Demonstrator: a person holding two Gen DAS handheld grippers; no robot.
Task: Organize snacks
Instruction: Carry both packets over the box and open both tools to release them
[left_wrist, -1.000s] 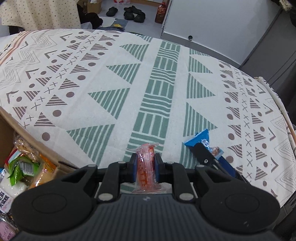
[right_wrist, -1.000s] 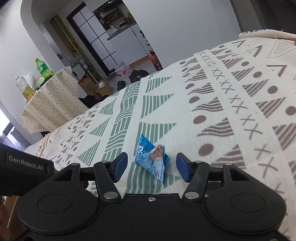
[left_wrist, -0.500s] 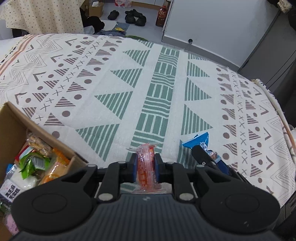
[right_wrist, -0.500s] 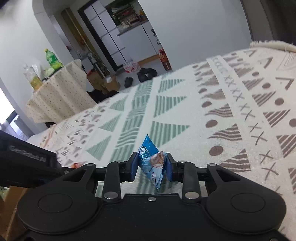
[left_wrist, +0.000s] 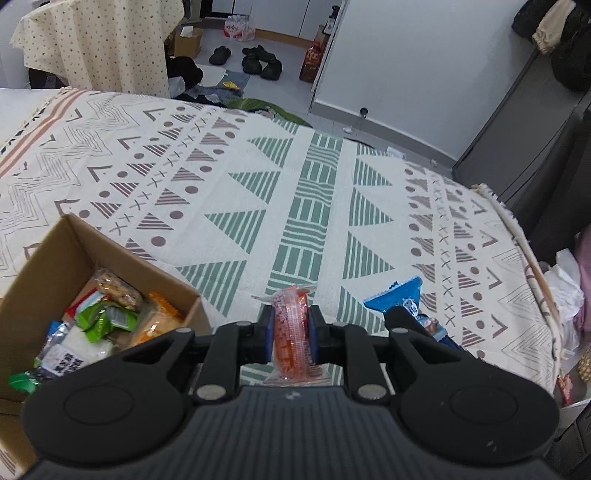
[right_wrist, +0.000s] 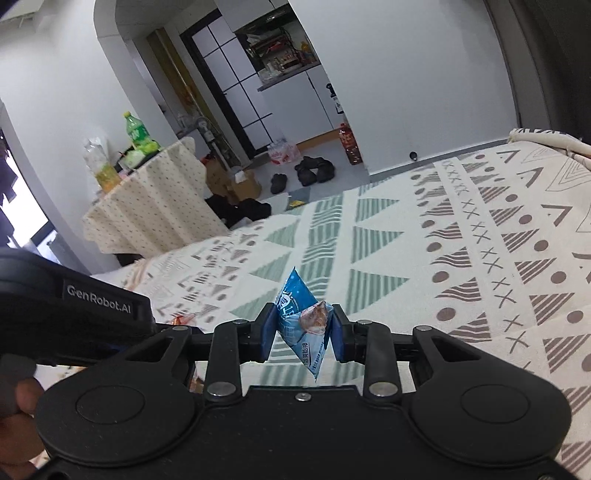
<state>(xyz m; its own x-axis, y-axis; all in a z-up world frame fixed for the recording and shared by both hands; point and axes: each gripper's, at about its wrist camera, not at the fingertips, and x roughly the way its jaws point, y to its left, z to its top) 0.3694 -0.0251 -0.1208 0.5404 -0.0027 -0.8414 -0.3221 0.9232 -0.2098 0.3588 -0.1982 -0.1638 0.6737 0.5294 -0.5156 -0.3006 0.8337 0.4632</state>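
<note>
**Both packets pinched, box to the left**

Left hand-held gripper (left_wrist: 291, 328) pinches an orange snack packet (left_wrist: 291, 325); right hand-held gripper (right_wrist: 301, 332) pinches a blue snack packet (right_wrist: 303, 317) by a crumpled corner. Risk: slick film may slip before reaching the cardboard box (left_wrist: 48, 258). Patterned cloth (left_wrist: 314, 206) covers the worktop; shoes and clutter lie on the floor beyond.

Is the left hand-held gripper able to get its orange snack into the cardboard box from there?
Probably yes. The left hand-held gripper is shut on the orange snack, and the cardboard box sits just beside it, open on top. Nothing stands between them, though snacks already fill part of the box.
</note>
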